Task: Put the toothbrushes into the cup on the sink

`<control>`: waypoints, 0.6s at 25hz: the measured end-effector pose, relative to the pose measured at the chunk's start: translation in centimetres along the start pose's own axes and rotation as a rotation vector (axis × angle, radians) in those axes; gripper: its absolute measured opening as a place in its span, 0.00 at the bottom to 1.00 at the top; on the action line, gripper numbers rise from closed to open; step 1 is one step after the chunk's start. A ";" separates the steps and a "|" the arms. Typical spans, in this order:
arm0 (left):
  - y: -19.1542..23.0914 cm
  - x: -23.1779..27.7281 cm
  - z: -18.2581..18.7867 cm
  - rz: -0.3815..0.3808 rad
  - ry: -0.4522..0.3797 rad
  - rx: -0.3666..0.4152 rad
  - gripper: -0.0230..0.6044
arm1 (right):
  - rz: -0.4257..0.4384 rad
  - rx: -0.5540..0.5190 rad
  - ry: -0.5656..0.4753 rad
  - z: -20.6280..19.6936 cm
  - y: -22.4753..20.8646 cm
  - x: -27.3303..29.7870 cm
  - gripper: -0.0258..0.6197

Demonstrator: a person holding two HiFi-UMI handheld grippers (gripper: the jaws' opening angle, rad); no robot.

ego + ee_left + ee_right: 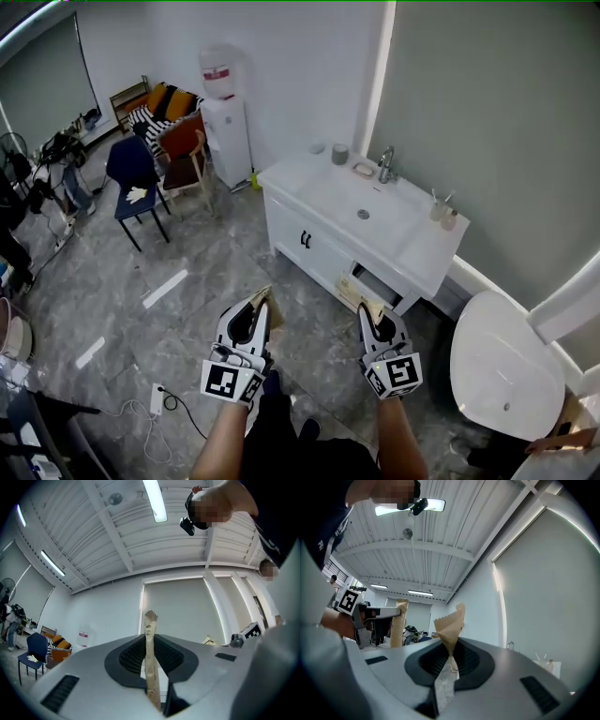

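Each gripper holds a toothbrush wrapped in brown paper. In the head view my left gripper (259, 302) is shut on one wrapped toothbrush (263, 294) and my right gripper (369, 314) on another (364, 298), both over the floor short of the white sink cabinet (309, 180). A grey cup (339, 154) stands at the sink's back left by the wall. In the left gripper view the wrapped toothbrush (151, 658) rises upright from the shut jaws. In the right gripper view the paper end (451, 631) sticks up crumpled from the shut jaws.
A faucet (385, 165) and a small holder with brushes (440, 208) stand on the sink top. A white toilet (502, 367) is at the right. A water dispenser (226, 122), chairs (137, 178) and floor cables (159, 403) lie to the left.
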State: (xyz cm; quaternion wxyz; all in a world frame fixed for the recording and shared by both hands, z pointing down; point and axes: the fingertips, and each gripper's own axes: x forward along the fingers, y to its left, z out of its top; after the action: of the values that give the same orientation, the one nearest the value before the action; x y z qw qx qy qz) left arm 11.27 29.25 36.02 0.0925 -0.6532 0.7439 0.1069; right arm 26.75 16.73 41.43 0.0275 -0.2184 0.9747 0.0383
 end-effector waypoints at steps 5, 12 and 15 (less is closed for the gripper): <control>4.3 6.5 -2.5 -0.002 -0.004 -0.011 0.15 | 0.001 -0.004 0.009 -1.8 -3.1 6.8 0.12; 13.2 16.9 -4.5 -0.056 -0.002 -0.017 0.15 | -0.053 -0.005 0.011 -2.1 -6.8 19.3 0.12; 17.8 21.4 -5.1 -0.075 -0.001 -0.023 0.15 | -0.080 -0.002 0.006 -1.9 -8.0 25.3 0.12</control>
State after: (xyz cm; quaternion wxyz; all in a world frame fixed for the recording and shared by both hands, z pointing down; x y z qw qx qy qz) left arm -9.15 9.64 35.68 0.0891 -0.6815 0.7176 0.1124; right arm 7.30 -1.39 41.04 0.0257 -0.2571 0.9653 0.0375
